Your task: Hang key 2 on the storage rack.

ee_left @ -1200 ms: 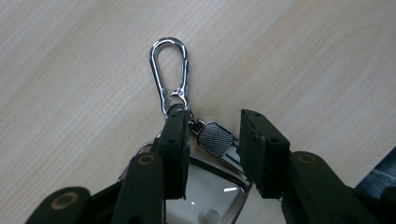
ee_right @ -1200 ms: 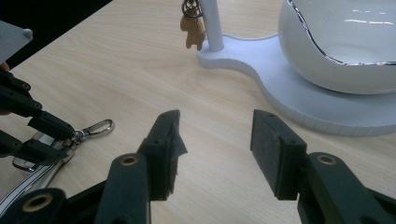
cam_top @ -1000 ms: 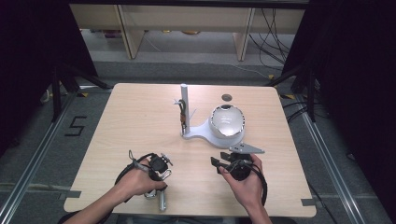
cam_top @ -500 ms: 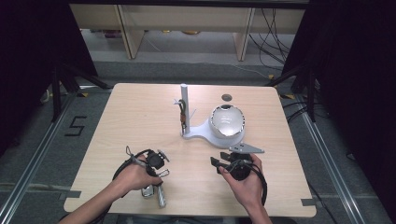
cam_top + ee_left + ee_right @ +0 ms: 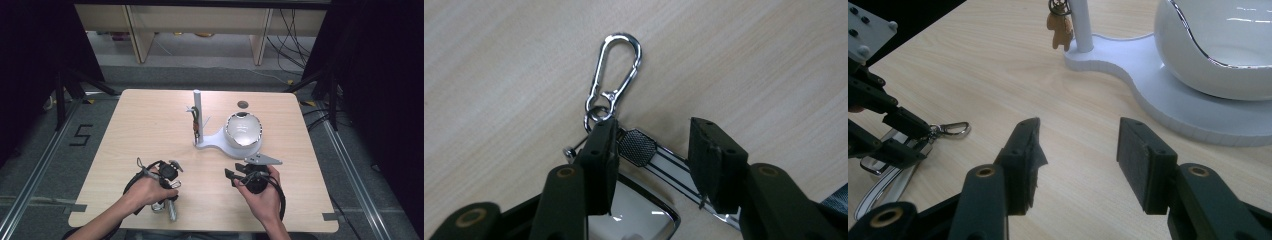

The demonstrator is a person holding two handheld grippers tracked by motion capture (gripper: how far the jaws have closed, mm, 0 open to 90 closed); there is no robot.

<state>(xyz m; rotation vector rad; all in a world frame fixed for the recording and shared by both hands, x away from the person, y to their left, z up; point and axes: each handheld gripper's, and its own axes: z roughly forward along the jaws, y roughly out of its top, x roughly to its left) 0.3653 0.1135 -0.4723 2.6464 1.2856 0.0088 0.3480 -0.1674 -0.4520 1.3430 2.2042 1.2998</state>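
A chrome key fob [image 5: 644,200] with carabiner clip [image 5: 616,70] lies flat on the table.

each black hand-held gripper [image 5: 167,176] trails a black cable; the right one [image 5: 239,178] bears a grey plate.

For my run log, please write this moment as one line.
left gripper: open, jaws straddling key fob with carabiner | right gripper: open, empty, facing white stand | table: wood
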